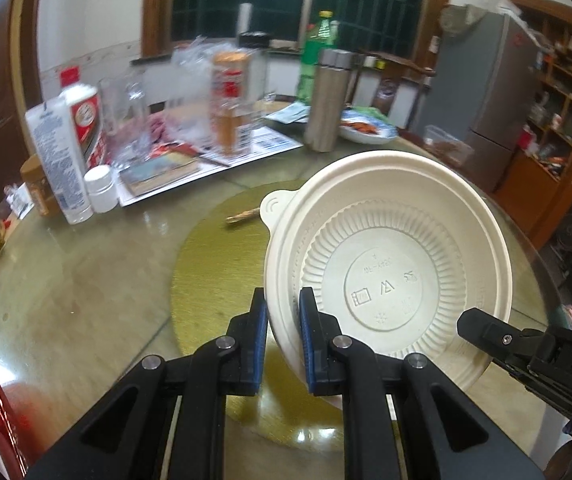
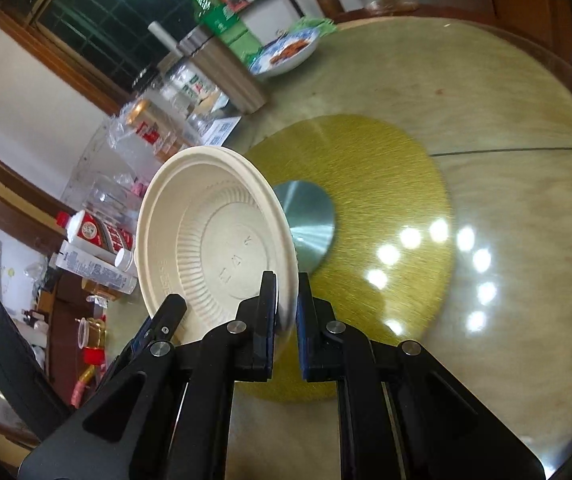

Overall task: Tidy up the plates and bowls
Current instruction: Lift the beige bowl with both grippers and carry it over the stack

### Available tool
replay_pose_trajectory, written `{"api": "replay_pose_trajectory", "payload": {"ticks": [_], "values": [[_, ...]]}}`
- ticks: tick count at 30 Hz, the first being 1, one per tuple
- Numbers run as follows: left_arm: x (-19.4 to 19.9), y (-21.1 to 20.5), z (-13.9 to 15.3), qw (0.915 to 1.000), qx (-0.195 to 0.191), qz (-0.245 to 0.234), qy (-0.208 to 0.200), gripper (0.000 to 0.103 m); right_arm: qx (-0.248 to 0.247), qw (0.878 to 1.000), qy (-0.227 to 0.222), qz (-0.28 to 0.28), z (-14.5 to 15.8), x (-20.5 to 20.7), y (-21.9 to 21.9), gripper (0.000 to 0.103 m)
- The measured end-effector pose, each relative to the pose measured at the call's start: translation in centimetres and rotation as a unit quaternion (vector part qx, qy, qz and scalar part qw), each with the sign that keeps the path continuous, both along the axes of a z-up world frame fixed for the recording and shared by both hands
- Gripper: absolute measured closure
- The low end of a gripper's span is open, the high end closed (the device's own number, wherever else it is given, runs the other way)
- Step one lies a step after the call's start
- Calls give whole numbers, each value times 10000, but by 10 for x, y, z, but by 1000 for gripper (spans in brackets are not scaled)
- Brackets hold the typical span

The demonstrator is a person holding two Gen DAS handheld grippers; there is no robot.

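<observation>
Item: cream disposable bowl (image 1: 386,272), tilted on edge above the gold turntable disc (image 1: 222,264); left gripper (image 1: 282,320) clamped on its rim, right gripper (image 2: 286,312) likewise clamped opposite; no stack visible; sorting apparently early, placement outstanding.

Round glass worktop (image 1: 86,280) over gold disc (image 2: 386,200). Far side: green bottle (image 1: 318,52), grey flask (image 1: 326,100), red-white bottle (image 1: 84,116), white jar (image 1: 102,189), food dish (image 2: 286,54). Grey fridge (image 1: 486,88) behind.
</observation>
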State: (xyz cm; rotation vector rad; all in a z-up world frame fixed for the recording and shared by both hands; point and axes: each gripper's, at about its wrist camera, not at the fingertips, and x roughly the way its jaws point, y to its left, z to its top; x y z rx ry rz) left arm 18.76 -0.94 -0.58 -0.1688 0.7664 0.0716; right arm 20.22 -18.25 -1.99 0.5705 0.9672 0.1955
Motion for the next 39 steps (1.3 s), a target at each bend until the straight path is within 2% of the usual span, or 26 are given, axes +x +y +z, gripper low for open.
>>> {"api": "replay_pose_trajectory", "payload": {"ticks": [6,13,28,39], "values": [[-28,-15,22,9998,65,-164,-137,89,69,9996,-245,-133,23,-38,-21,94],[-63,1,36,9995,235,52,-205,88,215,9986,-443,178,36,-67,-11,94],[-136,80,41,9946,380,961,-129,88,520,9879,-466,1381,33,-101,77,94],[-190,144,50,9879,267,1516,-198,88,612,9710,-424,2270,40,-116,150,94]]}}
